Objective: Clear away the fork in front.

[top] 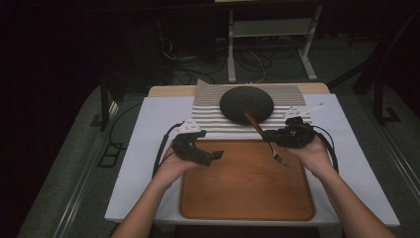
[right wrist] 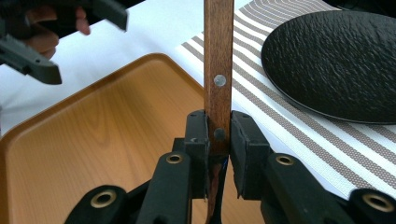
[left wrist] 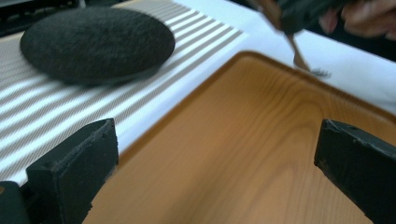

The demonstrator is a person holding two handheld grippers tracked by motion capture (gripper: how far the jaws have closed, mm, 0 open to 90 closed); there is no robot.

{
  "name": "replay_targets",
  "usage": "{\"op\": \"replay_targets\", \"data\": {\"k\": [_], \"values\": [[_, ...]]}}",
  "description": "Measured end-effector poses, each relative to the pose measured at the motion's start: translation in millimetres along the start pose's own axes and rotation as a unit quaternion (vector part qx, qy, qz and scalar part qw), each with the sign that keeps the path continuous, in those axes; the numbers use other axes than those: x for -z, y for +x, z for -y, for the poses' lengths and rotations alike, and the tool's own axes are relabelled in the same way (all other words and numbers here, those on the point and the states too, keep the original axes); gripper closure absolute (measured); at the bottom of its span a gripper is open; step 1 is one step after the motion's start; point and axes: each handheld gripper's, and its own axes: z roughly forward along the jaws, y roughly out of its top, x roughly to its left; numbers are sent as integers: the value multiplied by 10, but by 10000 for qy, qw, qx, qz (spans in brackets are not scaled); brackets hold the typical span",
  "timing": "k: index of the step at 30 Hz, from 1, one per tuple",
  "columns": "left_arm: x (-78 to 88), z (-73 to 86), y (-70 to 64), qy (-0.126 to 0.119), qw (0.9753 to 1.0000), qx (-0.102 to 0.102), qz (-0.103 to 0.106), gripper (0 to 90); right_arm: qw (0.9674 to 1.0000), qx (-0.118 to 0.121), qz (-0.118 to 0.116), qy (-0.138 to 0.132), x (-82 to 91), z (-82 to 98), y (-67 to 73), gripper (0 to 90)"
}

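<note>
A: Left gripper (top: 210, 154): your jaws stand wide apart, nothing between, over the wooden tray (top: 247, 198).

B: And the right gripper (top: 271, 135)?

A: Clamped on the fork (top: 265, 138) by its wooden handle, above the tray's far edge beside the black plate (top: 246, 104). Likely light, stiff; riveted flat handle, metal tines. Grip mid-handle, or it may pivot.
</note>
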Motion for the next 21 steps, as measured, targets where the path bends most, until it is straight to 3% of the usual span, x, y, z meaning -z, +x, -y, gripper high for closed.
{"op": "replay_targets", "data": {"k": [7, 12, 17, 21], "values": [[-186, -232, -48, -73, 9998, -105, 126, 0, 10000, 71, -41, -4, -54, 57, 54, 767], [-272, -294, -95, -202, 9996, -63, 179, 1, 9999, 84, -73, -38, -70, 80, 91, 767], [-269, -303, -137, -437, 9983, 150, 360, 127, 9997, 129, -184, -111, -88, 82, 138, 767], [-272, -317, -138, -576, 9971, 319, 371, 206, 9993, 191, -254, -216, -91, 57, 216, 766]]}}
